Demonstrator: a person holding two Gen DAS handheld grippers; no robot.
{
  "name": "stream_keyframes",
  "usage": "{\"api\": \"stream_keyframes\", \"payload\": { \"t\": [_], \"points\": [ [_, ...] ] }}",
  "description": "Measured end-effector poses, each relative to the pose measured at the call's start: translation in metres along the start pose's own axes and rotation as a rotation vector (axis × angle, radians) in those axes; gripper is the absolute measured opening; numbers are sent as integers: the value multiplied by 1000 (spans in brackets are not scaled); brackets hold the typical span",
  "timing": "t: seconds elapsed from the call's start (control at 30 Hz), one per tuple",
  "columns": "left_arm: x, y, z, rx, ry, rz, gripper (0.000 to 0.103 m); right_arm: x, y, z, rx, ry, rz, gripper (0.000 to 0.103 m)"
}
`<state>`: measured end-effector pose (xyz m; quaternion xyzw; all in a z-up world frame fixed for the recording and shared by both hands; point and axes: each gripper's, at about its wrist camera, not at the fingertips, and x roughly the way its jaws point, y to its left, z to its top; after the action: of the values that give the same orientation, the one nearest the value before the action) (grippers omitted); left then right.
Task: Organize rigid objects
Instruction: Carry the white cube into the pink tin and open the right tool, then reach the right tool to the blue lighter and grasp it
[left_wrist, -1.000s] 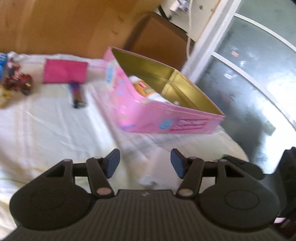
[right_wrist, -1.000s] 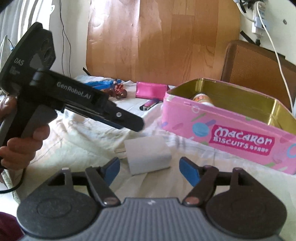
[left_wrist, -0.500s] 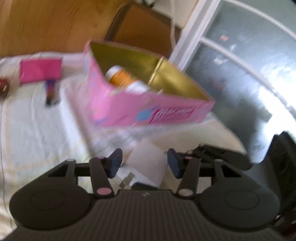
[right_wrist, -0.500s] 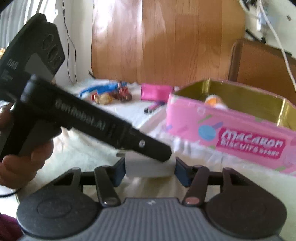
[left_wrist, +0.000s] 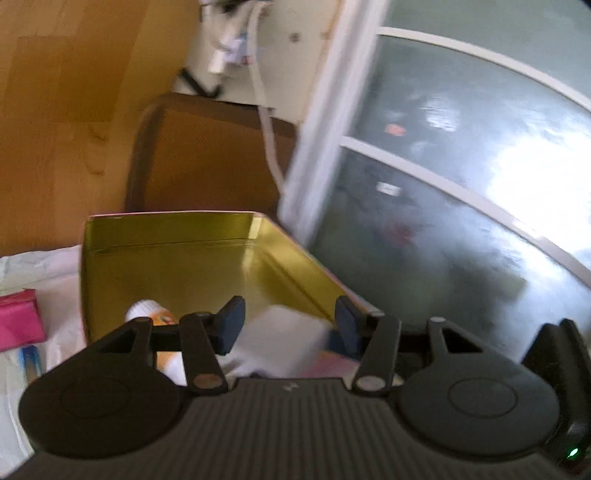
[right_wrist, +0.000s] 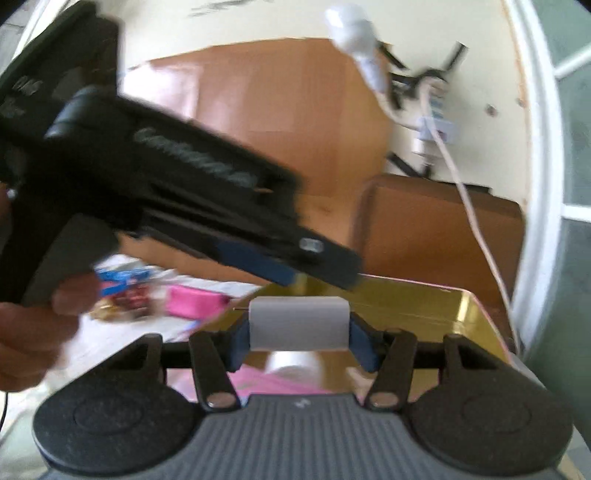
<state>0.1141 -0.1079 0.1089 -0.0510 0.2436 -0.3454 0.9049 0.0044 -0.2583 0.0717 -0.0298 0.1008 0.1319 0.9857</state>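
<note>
While the left gripper (left_wrist: 288, 325) was kept partly open on nothing, the white block (right_wrist: 298, 323) was clamped between the right gripper (right_wrist: 299, 338) jaws above the pink tin (right_wrist: 413, 306). Carrying appeared underway; lowering and release inside were judged next.

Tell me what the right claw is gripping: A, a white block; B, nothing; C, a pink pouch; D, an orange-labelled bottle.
A: the right claw has both blue pads pressed against the sides of the white block, held above the gold-lined tin.
</note>
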Motion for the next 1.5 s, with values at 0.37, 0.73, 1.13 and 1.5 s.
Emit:
{"api": "stream_keyframes", "payload": {
  "t": [0.37, 0.73, 1.13, 1.5],
  "points": [
    [71, 17, -18, -226, 156, -36, 59, 43, -52, -17, 142, 71, -62, 54],
    [74, 1, -14, -80, 60, 165, 60, 58, -60, -26, 148, 89, -254, 65],
    [-55, 86, -40, -82, -125, 460, 62, 37, -6, 16, 142, -50, -73, 62],
    [-103, 183, -100, -162, -108, 802, 61, 114, 162, 9, -217, 182, 174, 13]
  ]
}}
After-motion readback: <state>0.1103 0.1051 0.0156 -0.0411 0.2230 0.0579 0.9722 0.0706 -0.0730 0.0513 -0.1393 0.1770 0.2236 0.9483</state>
